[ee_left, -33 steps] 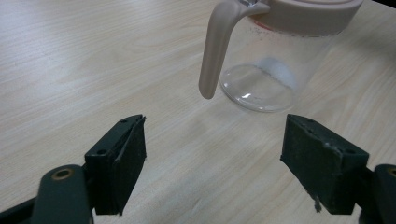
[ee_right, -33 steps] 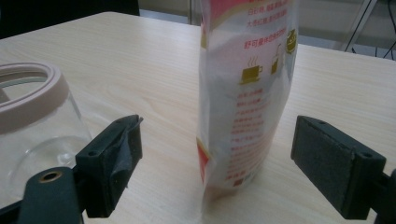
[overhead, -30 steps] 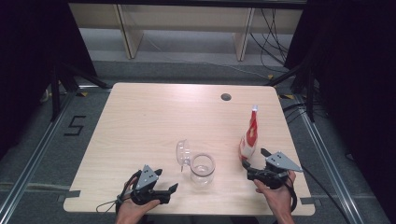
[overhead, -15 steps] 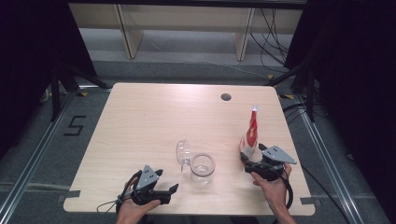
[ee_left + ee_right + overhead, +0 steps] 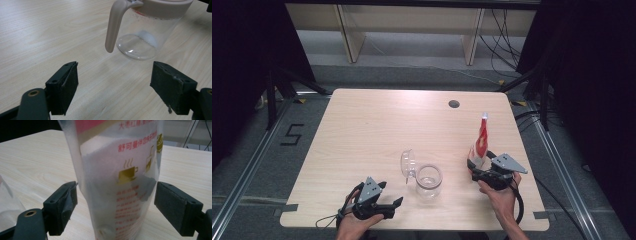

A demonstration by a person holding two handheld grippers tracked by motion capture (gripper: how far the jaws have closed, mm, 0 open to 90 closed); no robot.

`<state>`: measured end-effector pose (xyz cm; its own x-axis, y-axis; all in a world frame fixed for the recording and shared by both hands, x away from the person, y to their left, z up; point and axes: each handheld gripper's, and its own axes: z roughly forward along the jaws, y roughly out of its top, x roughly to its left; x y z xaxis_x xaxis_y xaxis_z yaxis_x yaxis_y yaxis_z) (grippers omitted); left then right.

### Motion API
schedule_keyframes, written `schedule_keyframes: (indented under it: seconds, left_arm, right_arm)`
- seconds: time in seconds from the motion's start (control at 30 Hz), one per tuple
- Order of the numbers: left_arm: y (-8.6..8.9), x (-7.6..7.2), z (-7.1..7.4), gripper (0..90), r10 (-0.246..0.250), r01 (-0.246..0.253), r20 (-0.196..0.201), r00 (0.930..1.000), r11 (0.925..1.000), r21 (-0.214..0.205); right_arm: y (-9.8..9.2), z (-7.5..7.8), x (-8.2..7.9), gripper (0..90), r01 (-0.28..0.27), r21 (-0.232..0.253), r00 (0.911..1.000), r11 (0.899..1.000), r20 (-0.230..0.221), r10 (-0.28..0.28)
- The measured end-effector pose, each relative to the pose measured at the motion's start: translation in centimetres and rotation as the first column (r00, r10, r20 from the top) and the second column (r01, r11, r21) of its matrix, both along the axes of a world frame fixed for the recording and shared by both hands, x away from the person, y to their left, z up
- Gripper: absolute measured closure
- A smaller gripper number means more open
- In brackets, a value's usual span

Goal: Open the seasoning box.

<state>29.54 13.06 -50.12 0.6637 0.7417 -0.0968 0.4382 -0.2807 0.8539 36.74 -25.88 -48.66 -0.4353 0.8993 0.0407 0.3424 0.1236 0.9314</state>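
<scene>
Wooden table (image 5: 377, 130), grommet hole (image 5: 454, 104), shelving (image 5: 412, 30)

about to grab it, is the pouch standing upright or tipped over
Upright: the pouch stands on its base on the table, between the open jaws of the right gripper.

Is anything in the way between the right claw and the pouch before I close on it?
Nothing visible. The pouch stands upright between the open jaws of the right claw, with a gap on each side. The jug sits apart, toward the left claw.
</scene>
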Motion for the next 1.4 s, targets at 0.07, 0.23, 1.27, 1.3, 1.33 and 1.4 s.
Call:
schedule_keyframes:
  seconds: [0.07, 0.23, 1.27, 1.3, 1.33, 1.4]
  left_arm:
    - [0.0, 0.0, 0.0, 21.6, 0.002, -0.002, -0.003, 1.0000, 1.0000, -0.002]
    - [-0.1, 0.0, 0.0, 21.6, 0.003, -0.003, -0.001, 1.0000, 1.0000, -0.006]
    - [-0.1, -0.1, 0.0, 21.7, 0.002, -0.002, -0.007, 1.0000, 1.0000, -0.009]
    - [-0.1, -0.1, 0.0, 21.6, 0.002, -0.002, -0.008, 1.0000, 1.0000, -0.009]
    - [-0.2, -0.1, 0.0, 21.7, 0.005, -0.005, -0.007, 1.0000, 0.9998, -0.018]
    - [0.0, -0.1, 0.0, 21.7, -0.002, 0.002, 0.000, 1.0000, 1.0000, 0.000]
  right_arm:
    - [-0.1, 0.0, 0.2, 19.9, -0.001, -0.029, 0.9997, 1.000, 0.023, 0.002]
    - [-0.1, 0.0, 0.4, 19.7, -0.011, -0.042, 0.9999, 0.999, 0.000, 0.011]
    - [-0.6, -0.1, 1.2, 37.0, -0.021, -0.040, 0.9998, 0.999, 0.003, 0.021]
    - [-0.8, -0.1, 1.3, 37.8, -0.031, -0.044, 0.9995, 0.999, 0.008, 0.032]
    - [-0.8, -0.1, 1.3, 38.4, -0.032, -0.043, 0.9994, 0.999, 0.009, 0.032]
    - [-0.8, -0.1, 1.2, 39.2, -0.021, -0.038, 0.9997, 0.999, 0.011, 0.021]
